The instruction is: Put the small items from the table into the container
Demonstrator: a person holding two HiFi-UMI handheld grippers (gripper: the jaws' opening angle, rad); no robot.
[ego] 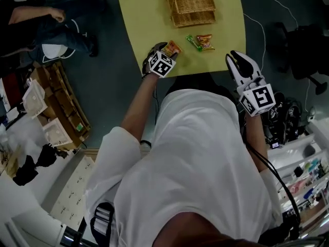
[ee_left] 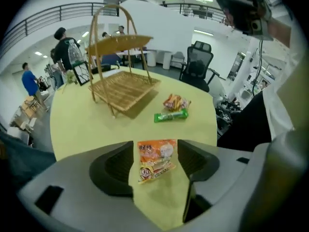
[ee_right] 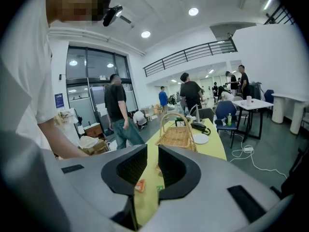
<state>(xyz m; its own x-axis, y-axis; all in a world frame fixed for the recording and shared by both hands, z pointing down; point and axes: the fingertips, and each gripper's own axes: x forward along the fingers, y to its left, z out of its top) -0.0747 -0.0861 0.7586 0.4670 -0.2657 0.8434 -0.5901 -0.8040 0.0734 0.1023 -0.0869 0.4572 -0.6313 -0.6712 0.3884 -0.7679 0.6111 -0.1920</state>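
Your left gripper (ego: 160,50) half-hides the orange packet (ego: 173,47), which lies on the table (ego: 139,19) at its near edge, between spread jaws. Your right gripper (ee_right: 152,151) has its jaws narrowly apart, empty. The far wicker basket (ego: 193,18) shows a bare floor.

The scene is caught from the head, high up and steeply downward, past the person's white shirt (ego: 205,163) onto the yellow bench (ego: 139,14), with the wicker basket (ego: 190,4) at its far end. The left hand-held gripper (ego: 165,49) view is taken low and close over the bench top, looking along its own jaws toward the basket. The right hand-held gripper (ego: 235,59) view is set further back, off the near edge, aimed almost level down the bench. Bench, basket and the green packet (ego: 194,42) are shared by all three views.
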